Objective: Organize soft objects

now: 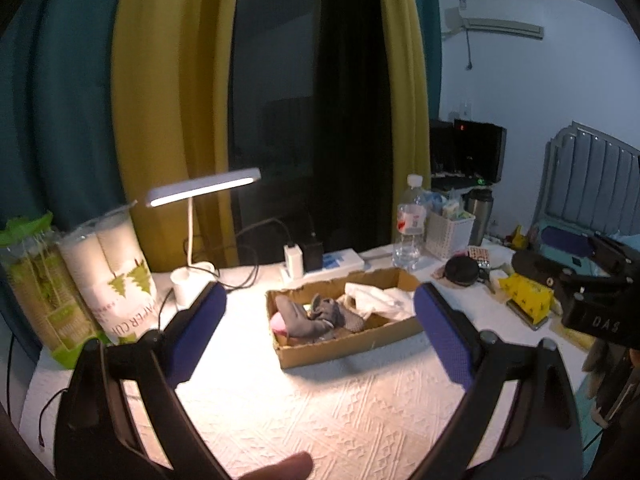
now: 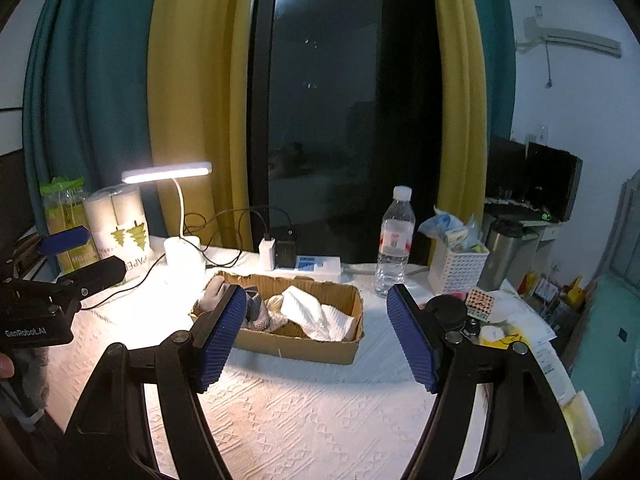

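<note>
left gripper (image 1: pixel 316 332): jaws spread wide, nothing between the pads; it hangs above the counter and looks down toward the box.
right gripper (image 2: pixel 316 332): jaws spread wide as well, empty; same low forward tilt, beside the left one.
box (image 2: pixel 320 350): shallow cardboard tray on the white textured cloth, front wall low, back edge torn and ragged.
soft objects: all seem to be in the box already. Grey socks (image 1: pixel 320 316) at the left end, something pink (image 1: pixel 278 324) under them, a white cloth (image 2: pixel 316 314) heaped at the right end. No soft object seen loose on the cloth.
task stage (judged): likely finished or close to it; nothing is gripped, so nothing can drop now.
risk 1: the white cloth stands above the box rim. A jaw passing low could catch a fold and drag it out over the wall.
risk 2: the box is light cardboard on a cloth. A push on its front wall would probably slide it toward the charger (image 2: pixel 267 254) and cables (image 2: pixel 224 256) behind.
risk 3: the bottle (image 2: pixel 394 240) stands just behind the right end of the box; tall and narrow, so a sideways swing of the right gripper could tip it.
risk 4: the lamp (image 1: pixel 202 192) on its thin neck is near the left gripper; a knock would shift the light.
risk 5: both grippers are near each other, so they could collide.
not clear: what the pink thing is.
</note>
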Motion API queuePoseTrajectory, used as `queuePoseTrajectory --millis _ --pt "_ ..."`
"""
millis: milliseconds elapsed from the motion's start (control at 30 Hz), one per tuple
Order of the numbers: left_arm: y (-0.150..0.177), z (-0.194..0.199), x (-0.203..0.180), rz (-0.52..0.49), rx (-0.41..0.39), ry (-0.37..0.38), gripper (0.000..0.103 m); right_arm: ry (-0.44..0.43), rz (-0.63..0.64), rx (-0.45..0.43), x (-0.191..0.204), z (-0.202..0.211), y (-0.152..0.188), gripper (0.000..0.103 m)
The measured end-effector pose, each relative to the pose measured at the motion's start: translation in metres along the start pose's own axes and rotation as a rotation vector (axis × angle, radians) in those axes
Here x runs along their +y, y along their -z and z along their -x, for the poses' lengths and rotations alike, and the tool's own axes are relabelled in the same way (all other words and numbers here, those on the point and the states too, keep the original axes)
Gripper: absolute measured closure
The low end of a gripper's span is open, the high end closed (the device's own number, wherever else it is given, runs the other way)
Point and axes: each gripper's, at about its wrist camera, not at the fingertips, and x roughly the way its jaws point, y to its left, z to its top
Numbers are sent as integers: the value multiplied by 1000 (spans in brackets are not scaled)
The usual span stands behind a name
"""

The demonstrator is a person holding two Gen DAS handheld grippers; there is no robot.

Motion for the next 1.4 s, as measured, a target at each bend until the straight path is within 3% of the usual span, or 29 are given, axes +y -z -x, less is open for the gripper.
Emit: queuePoseTrajectory --millis 433,1400 --pt "0 28 -2 11 -30 10 7 15 1 -22 3 32 6 27" --pt "1 24 -5 3 -22 4 7 21 -2 -19 0 35 8 27"
